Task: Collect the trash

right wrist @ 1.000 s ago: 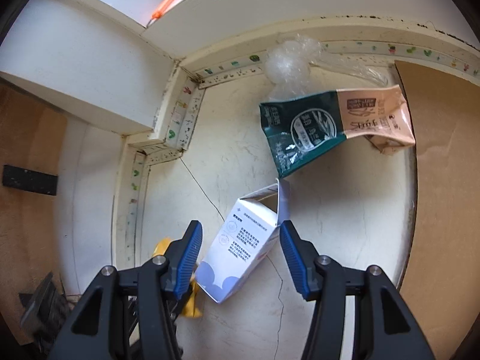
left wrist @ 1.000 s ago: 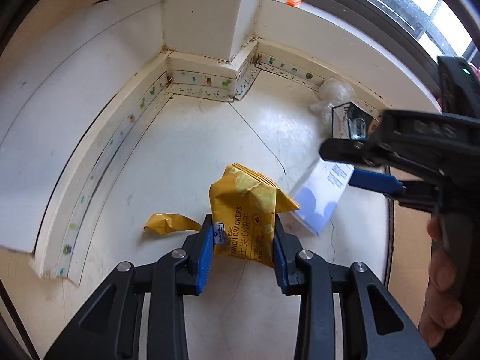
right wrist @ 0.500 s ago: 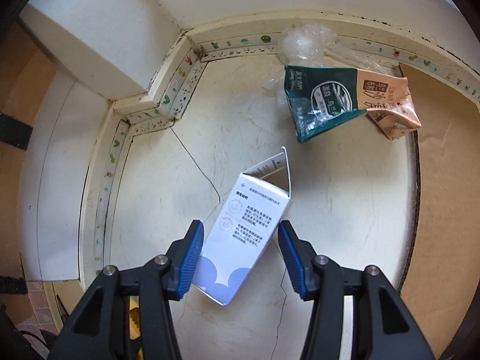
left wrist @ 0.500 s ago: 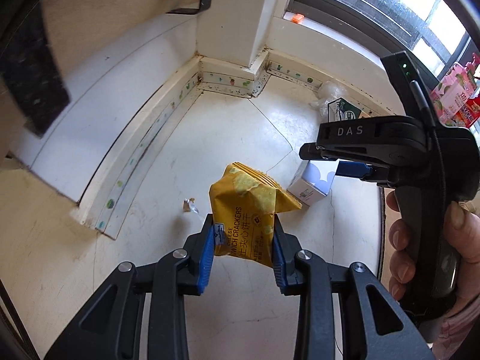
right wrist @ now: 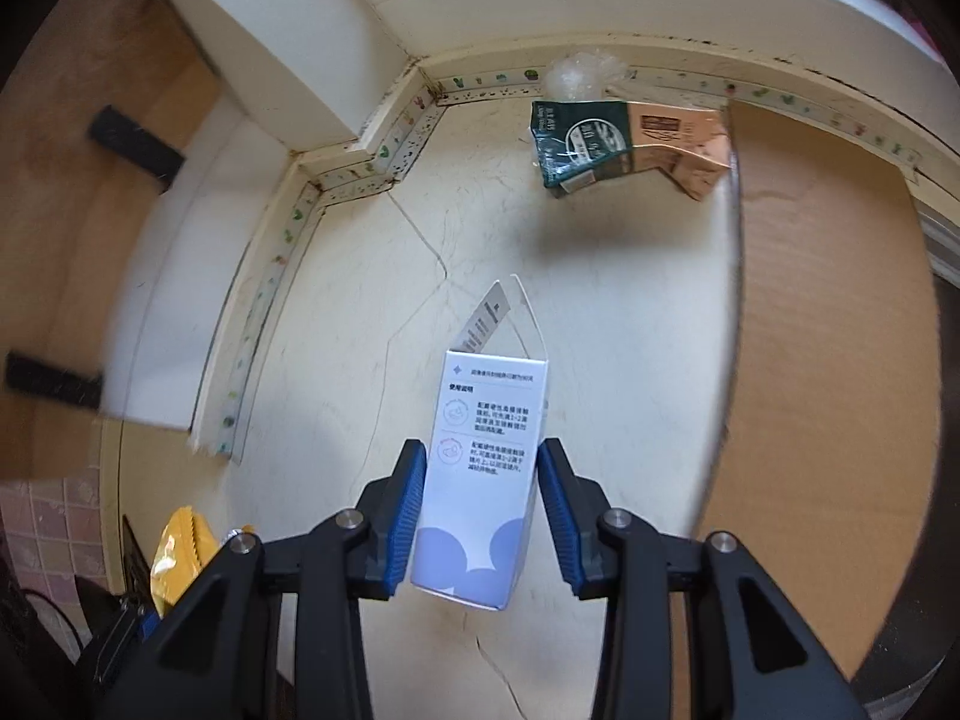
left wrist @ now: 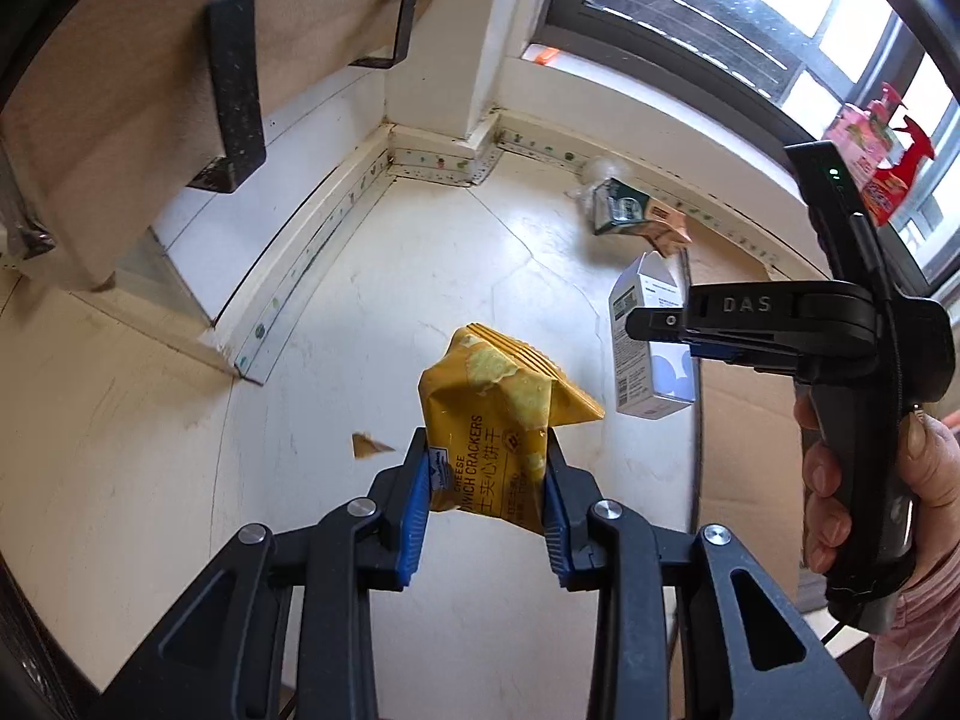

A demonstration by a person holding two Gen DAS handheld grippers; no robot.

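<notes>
My left gripper [left wrist: 487, 480] is shut on a yellow cheese-cracker packet [left wrist: 492, 420], which hangs above the cream floor [left wrist: 420, 276]. The packet's edge also shows at the lower left of the right wrist view [right wrist: 177, 558]. My right gripper [right wrist: 482, 474] has a white and lilac carton box [right wrist: 486, 420] between its blue pads. Its jaws are closing and both pads press the box's sides. The box [left wrist: 645, 354] is off the floor, top flap open. A person's hand [left wrist: 840, 480] holds the right gripper's handle.
A crushed green and pink carton [right wrist: 606, 141] and a clear plastic wrap [right wrist: 576, 75] lie by the far skirting. A small yellow scrap [left wrist: 369, 445] is on the floor. Cardboard sheet [right wrist: 822, 360] covers the right. A wooden shelf with black brackets [left wrist: 234, 90] stands left.
Both grippers rose and pulled back from the corner. The right jaws closed on the white box, which turned upright between them and left the floor. The yellow packet stayed gripped.
</notes>
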